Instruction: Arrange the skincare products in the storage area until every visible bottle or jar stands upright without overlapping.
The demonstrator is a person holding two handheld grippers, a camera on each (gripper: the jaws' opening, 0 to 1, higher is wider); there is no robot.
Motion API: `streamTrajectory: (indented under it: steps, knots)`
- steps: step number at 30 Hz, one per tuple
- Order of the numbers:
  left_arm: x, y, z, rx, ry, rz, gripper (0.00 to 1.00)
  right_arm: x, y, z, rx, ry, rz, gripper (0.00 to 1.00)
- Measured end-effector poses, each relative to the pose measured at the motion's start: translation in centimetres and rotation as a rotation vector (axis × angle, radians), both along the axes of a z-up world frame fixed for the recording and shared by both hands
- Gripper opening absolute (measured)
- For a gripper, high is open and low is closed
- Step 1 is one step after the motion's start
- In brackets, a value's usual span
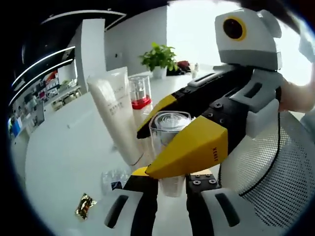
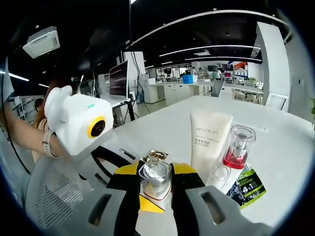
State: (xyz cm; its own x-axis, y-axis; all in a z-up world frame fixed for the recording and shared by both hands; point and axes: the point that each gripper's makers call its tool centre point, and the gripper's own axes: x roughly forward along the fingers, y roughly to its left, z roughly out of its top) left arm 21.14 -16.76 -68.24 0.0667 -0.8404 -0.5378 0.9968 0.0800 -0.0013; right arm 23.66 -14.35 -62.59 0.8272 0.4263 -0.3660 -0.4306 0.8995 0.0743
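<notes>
The right gripper's yellow jaw covers most of the clear jar [image 1: 170,129] in the left gripper view. The white tube's [image 1: 116,114] lettering is too blurred to read. A small gold wrapper [image 1: 84,205] stays unidentifiable.

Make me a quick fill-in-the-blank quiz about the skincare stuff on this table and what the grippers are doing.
1. The white tube stands ____ on the white table.
2. The clear bottle beside the tube has a ____ base.
3. The right hand-held gripper is shut on a clear ____ with a shiny lid.
4. A small ____ foil packet lies on the table.

Missing words: upright; red; jar; gold
</notes>
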Motion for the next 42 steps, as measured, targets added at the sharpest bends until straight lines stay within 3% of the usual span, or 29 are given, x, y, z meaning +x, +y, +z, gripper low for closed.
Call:
streamTrajectory:
  steps: [3,14,19,25,29,35,42]
  knots:
    - [0.2,0.1,-0.7,0.029,-0.035,-0.023,0.17,0.0,0.0,-0.9,-0.005,0.022,-0.001,0.23]
    - [0.5,-0.5,-2.4,0.037,-0.003,-0.046,0.17,0.3,-0.5,-2.4,-0.038,0.068,-0.002,0.23]
    - [0.7,-0.6,-2.4,-0.001,0.025,-0.042,0.18,0.4,-0.5,-2.4,-0.049,0.057,-0.007,0.24]
    - [0.6,-1.1,-2.4,-0.012,-0.033,-0.065,0.19,0.6,-0.8,-2.4,-0.04,0.055,-0.025,0.25]
    - [0.5,-1.2,-2.3,-0.014,-0.038,-0.075,0.19,0.4,-0.6,-2.5,-0.068,0.056,-0.013,0.27]
    - [0.7,-1.1,-2.1,-0.009,-0.069,-0.084,0.21,0.5,-1.0,-2.0,-0.022,0.047,-0.031,0.3]
    - [0.8,-1.0,-1.7,-0.016,-0.057,-0.067,0.28,-0.3,-1.6,-1.3,-0.021,0.028,-0.06,0.3]
